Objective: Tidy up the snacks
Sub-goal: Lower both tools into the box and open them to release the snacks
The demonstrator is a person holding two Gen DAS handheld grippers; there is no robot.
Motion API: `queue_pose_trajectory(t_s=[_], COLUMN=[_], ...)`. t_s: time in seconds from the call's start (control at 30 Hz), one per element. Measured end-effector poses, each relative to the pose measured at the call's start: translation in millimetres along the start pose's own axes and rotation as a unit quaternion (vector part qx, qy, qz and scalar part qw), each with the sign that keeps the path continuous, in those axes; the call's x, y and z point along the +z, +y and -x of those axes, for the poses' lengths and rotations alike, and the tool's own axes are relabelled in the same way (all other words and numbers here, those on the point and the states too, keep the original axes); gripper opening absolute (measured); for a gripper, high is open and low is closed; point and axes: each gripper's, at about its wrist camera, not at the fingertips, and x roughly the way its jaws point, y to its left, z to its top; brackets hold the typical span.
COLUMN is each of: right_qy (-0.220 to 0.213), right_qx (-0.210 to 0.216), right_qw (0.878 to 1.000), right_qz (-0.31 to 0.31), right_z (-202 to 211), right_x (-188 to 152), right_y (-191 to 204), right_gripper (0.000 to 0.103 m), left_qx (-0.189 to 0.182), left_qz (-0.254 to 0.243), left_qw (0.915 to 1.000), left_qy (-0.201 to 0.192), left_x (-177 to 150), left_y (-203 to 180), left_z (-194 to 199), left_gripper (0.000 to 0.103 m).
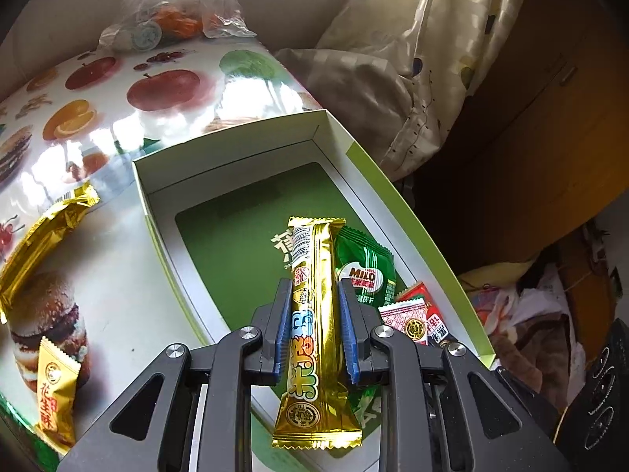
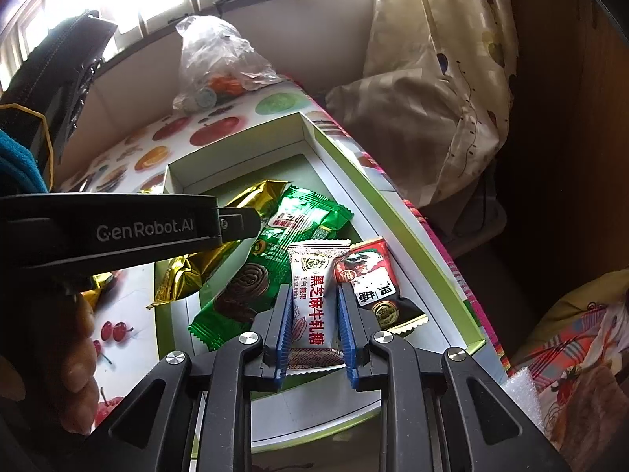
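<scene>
The left gripper [image 1: 314,314] is clamped on a long, shiny gold foil snack bar [image 1: 314,330] with blue lettering, held over the shallow white-walled, green-floored cardboard box [image 1: 236,236]. The right gripper [image 2: 314,322] pinches a white sesame-candy packet [image 2: 312,310] printed in red, inside that box.

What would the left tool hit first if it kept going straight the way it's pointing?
Probably the green floor of the open box. The left tool, shut on the gold snack bar, points down into it; depth is unclear.

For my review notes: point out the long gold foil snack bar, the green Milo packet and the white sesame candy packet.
long gold foil snack bar [image 1: 317,314], left wrist view, mid-wrapper.
green Milo packet [image 1: 367,271], left wrist view, logo.
white sesame candy packet [image 2: 314,306], right wrist view, red lettering.
</scene>
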Motion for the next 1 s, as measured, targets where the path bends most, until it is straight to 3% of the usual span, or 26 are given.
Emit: queue_pose_trajectory(t_s=[0.37,0.53,1.0], right_qy=[0.002,0.001,-0.006], right_qx=[-0.001,-0.001,-0.007], right_qw=[1.000,1.000,1.000], right_qz=[-0.008,-0.011,-0.015], right_z=[0.0,2.6,12.8], right_x=[-1.8,-2.5,-4.8], right_y=[-1.8,-1.4,-0.6], right_gripper=[0.027,0.031,0.035], left_qx=[-0.002,-0.011,-0.024], left_qz=[-0.003,0.008,0.021], left_qw=[1.0000,0.9999,0.9995], left_qy=[0.003,-0.002,0.009], left_x=[1.2,0.4,-11.2], left_y=[0.7,2.4,2.4], left_z=[-1.2,3.5,10.4], left_gripper=[0.024,0.035,0.035])
